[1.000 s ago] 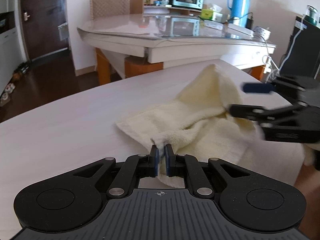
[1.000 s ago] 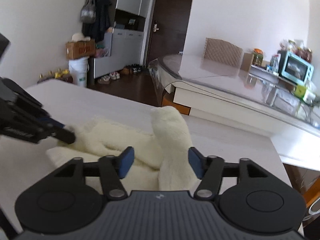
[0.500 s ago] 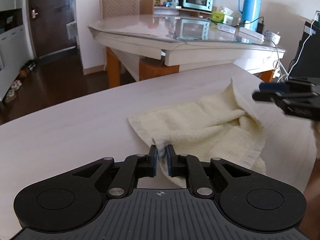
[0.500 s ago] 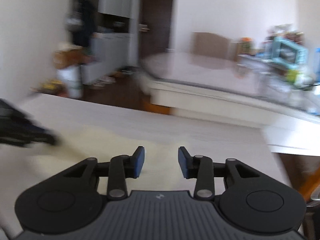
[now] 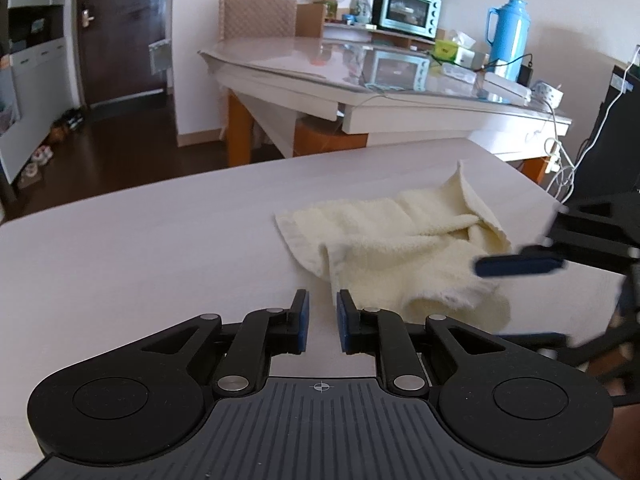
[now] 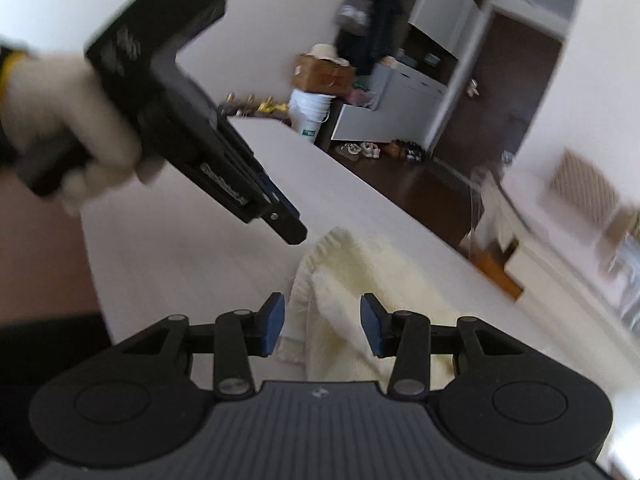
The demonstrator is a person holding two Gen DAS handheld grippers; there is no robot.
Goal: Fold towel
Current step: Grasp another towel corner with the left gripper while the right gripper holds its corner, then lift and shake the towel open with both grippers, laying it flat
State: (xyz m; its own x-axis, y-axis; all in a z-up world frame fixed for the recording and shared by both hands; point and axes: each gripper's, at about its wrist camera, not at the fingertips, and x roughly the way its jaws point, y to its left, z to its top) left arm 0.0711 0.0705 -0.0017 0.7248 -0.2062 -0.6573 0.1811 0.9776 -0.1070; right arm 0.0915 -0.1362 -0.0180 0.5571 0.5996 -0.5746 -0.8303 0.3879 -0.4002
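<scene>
right wrist view: towel (image 6: 360,280) lies crumpled on my table (image 6: 200,248), its hemmed edge between my right gripper (image 6: 322,322) jaws, which have just been closing, apparently not yet pinching. left gripper (image 5: 322,316), slightly parted and empty, sits just beside its near corner.

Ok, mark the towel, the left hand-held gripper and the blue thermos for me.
towel (image 5: 400,248), left wrist view, middle of the crumpled cloth.
left hand-held gripper (image 5: 322,322), left wrist view, gap midway between its fingertips.
blue thermos (image 5: 508,36), left wrist view, middle of its body.
</scene>
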